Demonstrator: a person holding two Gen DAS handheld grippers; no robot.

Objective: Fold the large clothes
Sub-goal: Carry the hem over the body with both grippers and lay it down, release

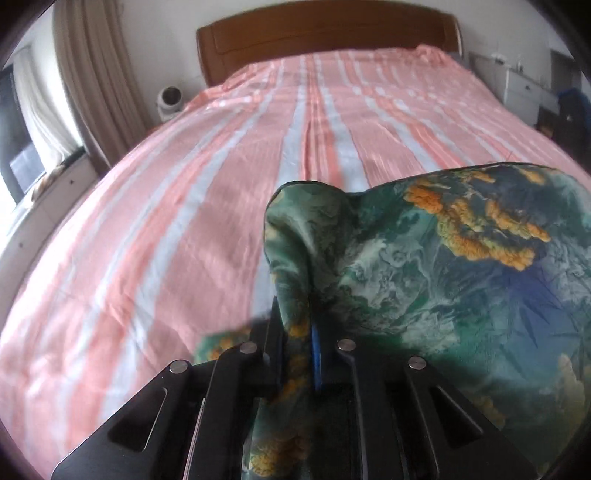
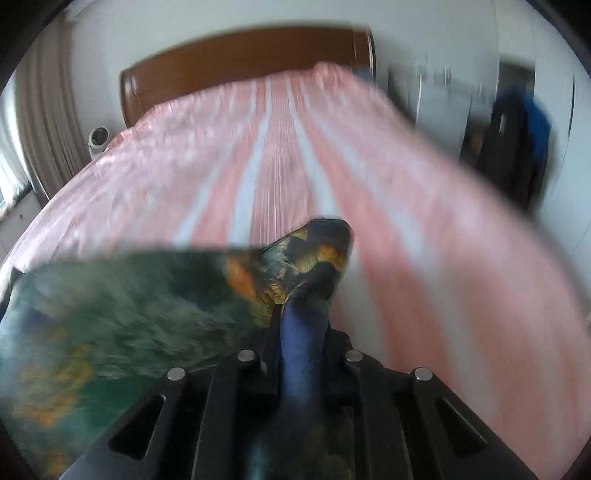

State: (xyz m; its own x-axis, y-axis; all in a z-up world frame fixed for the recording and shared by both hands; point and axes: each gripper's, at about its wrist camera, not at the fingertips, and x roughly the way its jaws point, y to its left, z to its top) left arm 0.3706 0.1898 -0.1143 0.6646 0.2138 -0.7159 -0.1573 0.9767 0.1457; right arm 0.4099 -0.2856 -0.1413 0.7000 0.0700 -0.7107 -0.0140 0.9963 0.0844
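Note:
A large green garment (image 1: 424, 266) with orange and blue print is held up above the bed between my two grippers. My left gripper (image 1: 297, 325) is shut on one of its corners, and the cloth spreads to the right. My right gripper (image 2: 299, 314) is shut on another bunched corner of the same garment (image 2: 122, 314), and the cloth spreads to the left. The right wrist view is blurred by motion.
A bed with a pink and grey striped sheet (image 1: 229, 177) fills the space ahead, with a brown wooden headboard (image 1: 325, 33) at the far end. Curtains (image 1: 96, 74) and a window are on the left. A white cabinet (image 1: 524, 88) stands on the right.

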